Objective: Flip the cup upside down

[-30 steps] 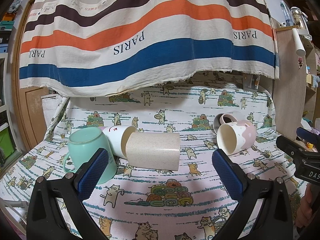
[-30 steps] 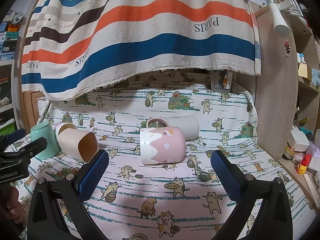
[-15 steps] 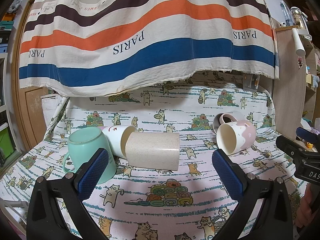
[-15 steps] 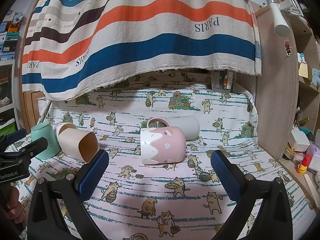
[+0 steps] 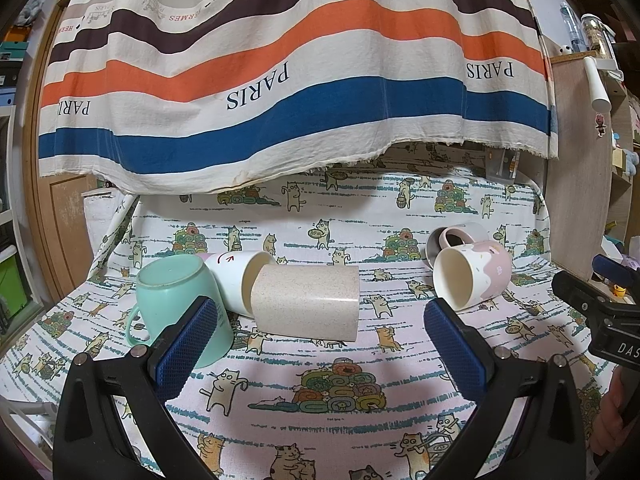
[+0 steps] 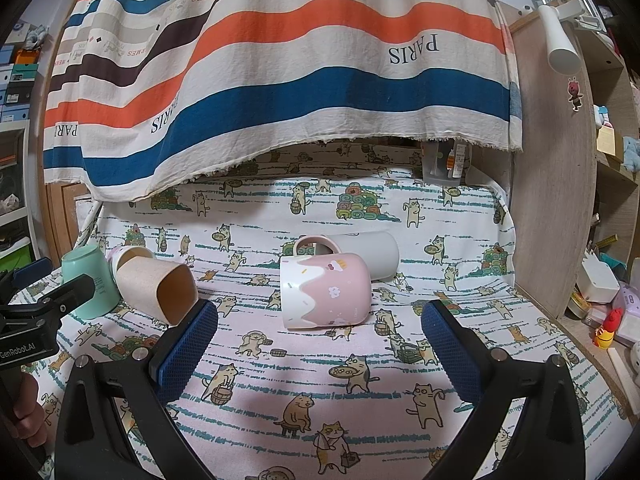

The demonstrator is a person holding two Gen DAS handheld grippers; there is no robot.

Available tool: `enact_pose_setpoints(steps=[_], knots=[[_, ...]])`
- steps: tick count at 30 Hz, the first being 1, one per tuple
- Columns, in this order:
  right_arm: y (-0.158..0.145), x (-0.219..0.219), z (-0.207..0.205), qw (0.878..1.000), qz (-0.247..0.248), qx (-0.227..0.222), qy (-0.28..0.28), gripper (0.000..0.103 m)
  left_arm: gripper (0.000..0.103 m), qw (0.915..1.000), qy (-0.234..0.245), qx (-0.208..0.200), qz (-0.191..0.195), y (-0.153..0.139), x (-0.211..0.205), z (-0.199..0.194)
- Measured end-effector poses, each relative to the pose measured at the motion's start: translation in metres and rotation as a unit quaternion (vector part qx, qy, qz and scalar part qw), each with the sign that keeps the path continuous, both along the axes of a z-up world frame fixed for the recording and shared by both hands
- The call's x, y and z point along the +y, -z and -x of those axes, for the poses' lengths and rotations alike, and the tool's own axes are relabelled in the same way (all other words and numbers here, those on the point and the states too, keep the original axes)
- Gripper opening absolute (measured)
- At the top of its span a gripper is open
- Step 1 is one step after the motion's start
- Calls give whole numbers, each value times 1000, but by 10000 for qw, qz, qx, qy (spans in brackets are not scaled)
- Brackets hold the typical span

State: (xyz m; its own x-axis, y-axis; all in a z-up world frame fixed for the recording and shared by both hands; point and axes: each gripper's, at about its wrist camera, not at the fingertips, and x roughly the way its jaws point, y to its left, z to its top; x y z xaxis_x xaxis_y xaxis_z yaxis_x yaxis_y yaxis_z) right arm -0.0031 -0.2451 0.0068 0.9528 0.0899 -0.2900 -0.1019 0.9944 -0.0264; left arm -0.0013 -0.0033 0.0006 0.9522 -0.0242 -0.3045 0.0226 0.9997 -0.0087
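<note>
Pink mug (image 6: 324,290) on its side, beyond spread, empty right tongs (image 6: 319,342); left tongs (image 5: 320,342) spread.

In the left wrist view, the white cup (image 5: 236,280) is largely hidden behind the mint mug (image 5: 176,300) and the beige cup (image 5: 306,300). The grey cup (image 5: 466,236) shows only a sliver behind the pink mug (image 5: 472,276). The right gripper (image 5: 600,312) is cut off at the frame's right edge. Items on the shelves (image 6: 608,280) at lower right of the right wrist view are too small to identify.
</note>
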Motion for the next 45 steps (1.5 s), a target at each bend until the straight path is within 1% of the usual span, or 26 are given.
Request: enact_pose_setpoints(steps=[18, 20, 21, 23, 25, 26, 28, 31, 32, 33, 35, 37, 39, 41, 45], knots=[[0, 0, 0, 10000, 34, -19, 22, 103, 103, 10000, -18, -9, -3, 0, 0, 0], [0, 0, 0, 10000, 37, -25, 29, 103, 103, 10000, 59, -28, 35, 0, 0, 1], [0, 0, 0, 10000, 47, -28, 77, 103, 103, 9999, 122, -19, 50, 0, 0, 1], [0, -2, 2, 9992, 69, -48, 401, 103, 103, 9999, 144, -52, 53, -1, 1, 2], [-1, -7, 6, 9991, -51, -38, 412, 103, 103, 9998, 122, -103, 78, -2, 3, 4], [-4, -11, 7, 9993, -158, 19, 325, 103, 103, 9998, 105, -141, 85, -4, 4, 5], [-13, -19, 9, 9990, -284, 43, 353, 103, 103, 9998, 69, -154, 39, -8, 3, 6], [-34, -32, 15, 9948, -325, -325, 906, 103, 103, 9998, 132, -97, 83, -21, 3, 4], [-42, -36, 16, 9931, -311, -478, 1028, 103, 103, 9997, 168, -82, 151, -29, 4, 3], [-48, -39, 15, 9930, -294, -537, 1012, 103, 103, 9996, 212, -77, 168, -35, 5, 3], [-62, -44, 12, 9943, -248, -517, 894, 103, 103, 9995, 239, -196, 60, -50, 5, 3], [-71, -46, 11, 9956, -234, -499, 753, 103, 103, 9989, 78, -419, -202, -64, 1, 5], [-80, -46, 9, 9966, -227, -492, 627, 103, 103, 9976, -64, -598, -344, -75, -1, 6], [-87, -46, 9, 9970, -209, -527, 532, 103, 103, 9952, -280, -878, -318, -88, 0, 12], [-97, -38, 9, 9967, 25, -652, 492, 103, 103, 9915, -294, -1264, -85, -108, 3, 22]])
